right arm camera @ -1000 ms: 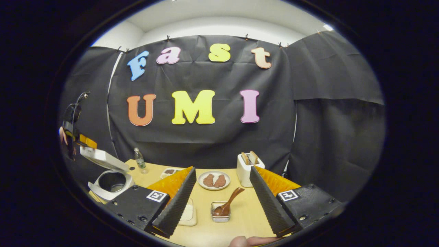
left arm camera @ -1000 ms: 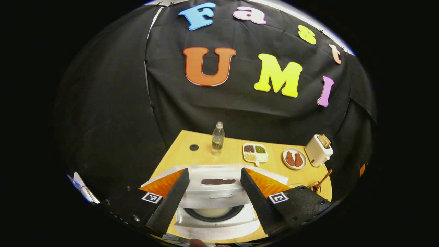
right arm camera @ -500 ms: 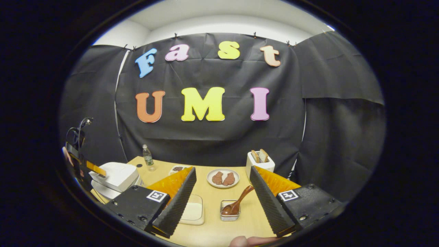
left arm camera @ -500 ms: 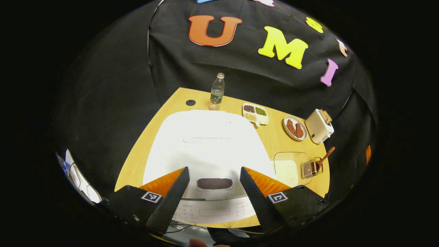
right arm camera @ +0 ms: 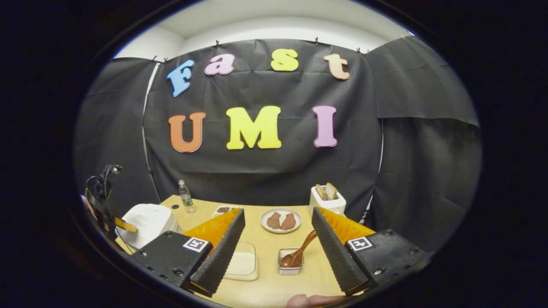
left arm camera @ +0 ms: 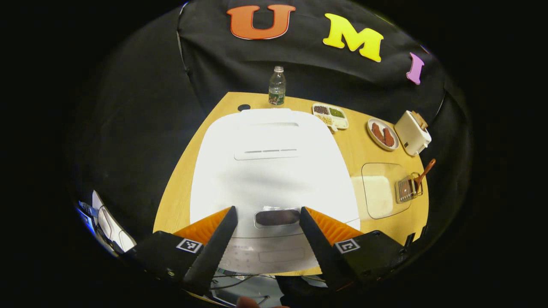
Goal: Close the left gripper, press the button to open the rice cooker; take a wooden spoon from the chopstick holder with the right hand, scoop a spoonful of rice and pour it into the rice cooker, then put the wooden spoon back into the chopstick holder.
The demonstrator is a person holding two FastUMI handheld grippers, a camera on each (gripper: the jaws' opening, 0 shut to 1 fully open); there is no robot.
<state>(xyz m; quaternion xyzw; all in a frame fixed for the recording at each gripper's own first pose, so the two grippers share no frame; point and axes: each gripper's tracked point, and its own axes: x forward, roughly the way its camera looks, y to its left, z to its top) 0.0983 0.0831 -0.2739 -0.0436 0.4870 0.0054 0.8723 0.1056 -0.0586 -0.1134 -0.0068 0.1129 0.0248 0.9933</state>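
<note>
The white rice cooker (left arm camera: 274, 171) stands with its lid down on the wooden table (left arm camera: 175, 201). My left gripper (left arm camera: 266, 213) hovers open over the cooker's front, the dark button (left arm camera: 277, 217) showing between its fingers. In the right gripper view the cooker (right arm camera: 147, 220) sits far left, with the left gripper (right arm camera: 102, 205) over it. My right gripper (right arm camera: 278, 211) is open and empty above the table. Beyond it the wooden spoon (right arm camera: 299, 252) leans in the wire chopstick holder (right arm camera: 290, 267), beside a clear box of rice (right arm camera: 242, 265).
Along the back of the table stand a water bottle (left arm camera: 277, 85), a divided tray of beans (left arm camera: 329, 116), a plate with two brown pieces (left arm camera: 382, 134) and a white toaster (left arm camera: 412, 132). The rice box (left arm camera: 379, 190) and holder (left arm camera: 406, 190) sit right of the cooker.
The cooker's lid, raised a second ago, has come down and is now closed. The left gripper followed it down and tilted over the front. The right gripper barely shifted.
</note>
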